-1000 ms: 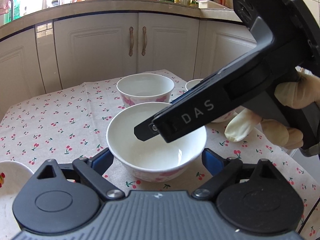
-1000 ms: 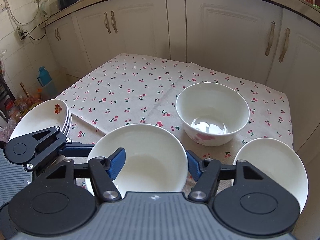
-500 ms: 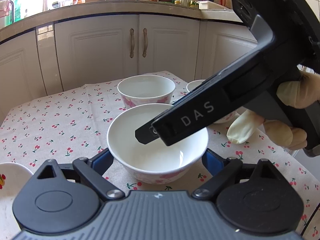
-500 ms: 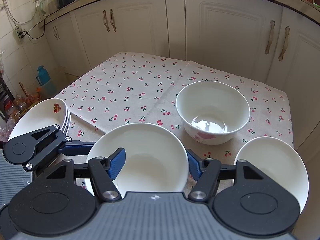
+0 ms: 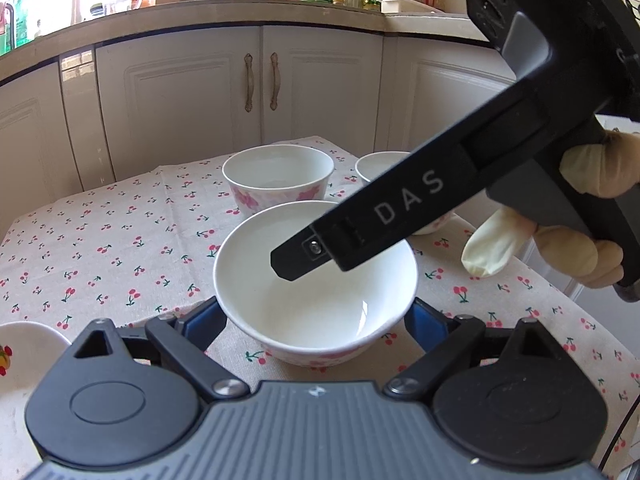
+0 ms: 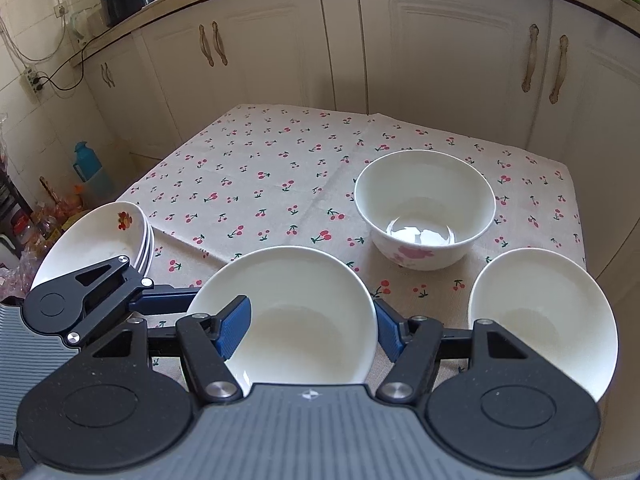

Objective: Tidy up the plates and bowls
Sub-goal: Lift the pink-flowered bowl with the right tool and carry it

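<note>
In the left wrist view, a white bowl with pink flowers (image 5: 316, 312) sits on the cherry-print tablecloth between the fingers of my left gripper (image 5: 316, 320), which is open around it. The right gripper's body (image 5: 440, 200) hangs over this bowl. In the right wrist view, my right gripper (image 6: 312, 330) is open, one blue pad inside the near bowl (image 6: 296, 320) and one outside its rim. A second bowl (image 6: 424, 208) stands behind, a third (image 6: 540, 320) at the right. Stacked plates (image 6: 100, 240) sit at the left.
White kitchen cabinets (image 6: 440, 60) stand close behind the table (image 6: 260, 152). The table's right edge is near the third bowl. A blue bottle (image 6: 86, 160) and clutter lie on the floor to the left. The left gripper (image 6: 88, 300) shows at the left of the right wrist view.
The near bowl has risen slightly in both views and tilted a little. Both grippers stay around it.
</note>
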Available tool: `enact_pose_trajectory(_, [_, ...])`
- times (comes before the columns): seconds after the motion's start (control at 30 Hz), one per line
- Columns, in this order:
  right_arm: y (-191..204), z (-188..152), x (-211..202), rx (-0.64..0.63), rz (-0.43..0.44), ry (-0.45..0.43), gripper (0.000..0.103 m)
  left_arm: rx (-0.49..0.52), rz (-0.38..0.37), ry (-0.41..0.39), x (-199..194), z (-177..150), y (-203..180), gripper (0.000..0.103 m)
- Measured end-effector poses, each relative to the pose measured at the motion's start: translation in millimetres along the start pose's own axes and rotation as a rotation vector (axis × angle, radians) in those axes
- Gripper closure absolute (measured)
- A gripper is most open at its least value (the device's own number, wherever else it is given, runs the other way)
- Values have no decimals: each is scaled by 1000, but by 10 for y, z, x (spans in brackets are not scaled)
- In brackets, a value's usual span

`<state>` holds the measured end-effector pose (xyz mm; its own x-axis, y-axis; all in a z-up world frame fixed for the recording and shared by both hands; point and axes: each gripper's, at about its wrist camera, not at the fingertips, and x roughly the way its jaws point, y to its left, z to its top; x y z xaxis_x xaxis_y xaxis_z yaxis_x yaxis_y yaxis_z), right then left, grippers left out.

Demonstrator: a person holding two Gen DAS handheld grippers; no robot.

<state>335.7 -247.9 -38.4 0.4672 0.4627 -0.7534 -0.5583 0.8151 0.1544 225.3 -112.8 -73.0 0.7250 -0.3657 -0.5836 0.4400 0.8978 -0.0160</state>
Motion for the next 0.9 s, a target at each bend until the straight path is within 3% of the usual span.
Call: enact_pose_trajectory(0.9, [640,-651,-682,130,-65,-8,32,123,-130,10,-844,-319,-282,8])
